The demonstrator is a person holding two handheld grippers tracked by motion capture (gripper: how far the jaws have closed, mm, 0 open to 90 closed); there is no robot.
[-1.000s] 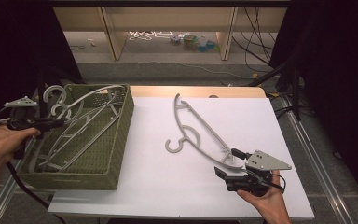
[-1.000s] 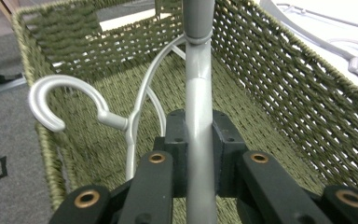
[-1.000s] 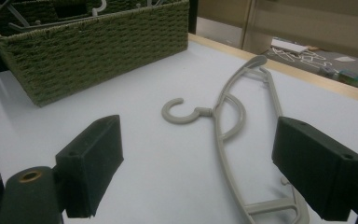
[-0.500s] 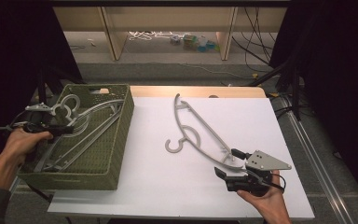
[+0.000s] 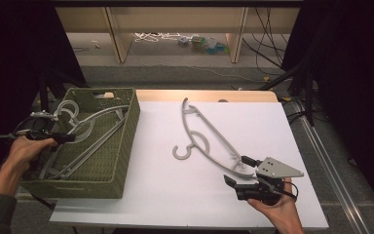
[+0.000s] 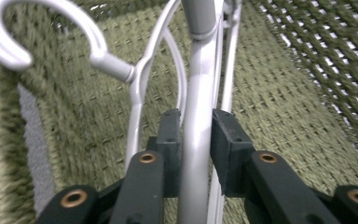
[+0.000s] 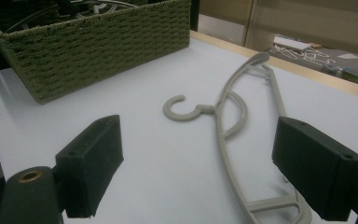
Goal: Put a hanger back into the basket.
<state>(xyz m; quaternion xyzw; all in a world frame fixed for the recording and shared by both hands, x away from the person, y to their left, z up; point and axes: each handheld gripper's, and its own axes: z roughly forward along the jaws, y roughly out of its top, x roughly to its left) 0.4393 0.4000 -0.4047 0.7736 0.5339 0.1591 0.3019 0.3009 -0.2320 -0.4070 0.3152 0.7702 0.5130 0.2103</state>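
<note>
a white worktop point(image 5: 175, 195) with a pale wooden far edge stood in a dark room, a lit shelf unit point(image 5: 175, 29) and loose cables behind it. on the high view a green woven basket point(image 5: 121, 161) of grey hangers sat at its left end, and one grey hanger point(image 5: 209, 139) lay flat mid-worktop. the left gripper point(image 6: 196, 135) view alone showed its jaws pinching a hanger bar point(image 6: 196, 93) inside the basket. the right gripper point(image 7: 198, 163) view showed its jaws spread wide, low over the worktop, just short of the flat hanger's near end.
</note>
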